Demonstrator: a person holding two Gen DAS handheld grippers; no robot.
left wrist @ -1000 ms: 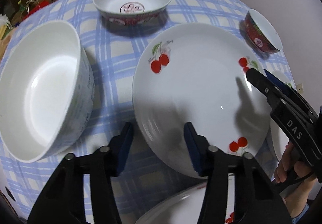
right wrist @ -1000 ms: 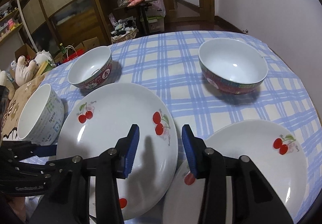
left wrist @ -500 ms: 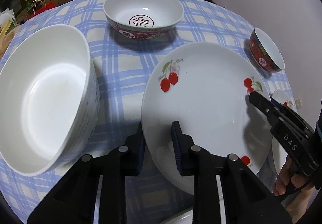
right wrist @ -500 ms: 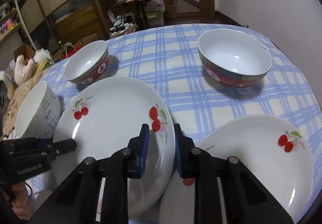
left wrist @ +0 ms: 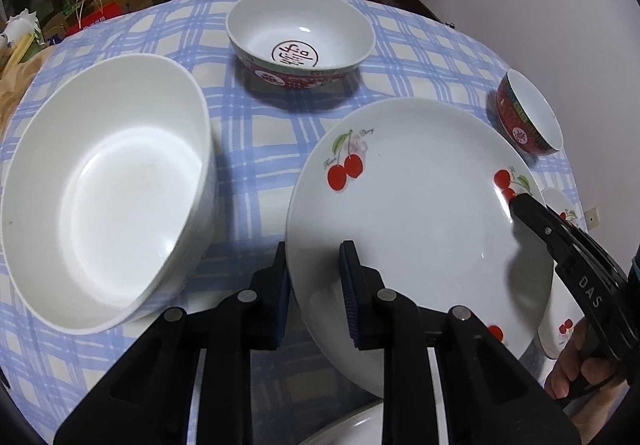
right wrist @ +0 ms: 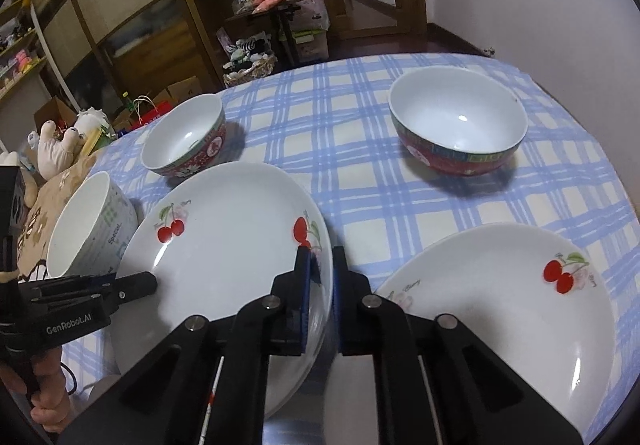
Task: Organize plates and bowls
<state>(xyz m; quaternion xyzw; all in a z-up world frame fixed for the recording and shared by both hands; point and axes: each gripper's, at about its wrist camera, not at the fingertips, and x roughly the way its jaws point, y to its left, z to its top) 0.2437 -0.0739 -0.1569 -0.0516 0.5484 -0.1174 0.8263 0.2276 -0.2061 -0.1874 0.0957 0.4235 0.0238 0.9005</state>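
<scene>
A white cherry-print plate (left wrist: 420, 213) is held above the blue checked tablecloth. My left gripper (left wrist: 314, 265) is shut on its left rim. My right gripper (right wrist: 322, 269) is shut on its opposite rim, and the plate also shows in the right wrist view (right wrist: 224, 261). The right gripper appears in the left wrist view (left wrist: 520, 205) at the plate's right edge. A second cherry plate (right wrist: 492, 325) lies on the table to the right. A big white bowl (left wrist: 100, 185) stands to the left.
A red-rimmed bowl (left wrist: 300, 41) stands at the back of the table and a smaller red bowl (left wrist: 528, 113) at the far right. Another plate's rim (left wrist: 352, 429) shows at the bottom. Shelves and clutter (right wrist: 248, 57) lie beyond the table's far edge.
Both grippers closed on opposite rims of the cherry plate, and the plate has come up off the tablecloth and tilted slightly.
</scene>
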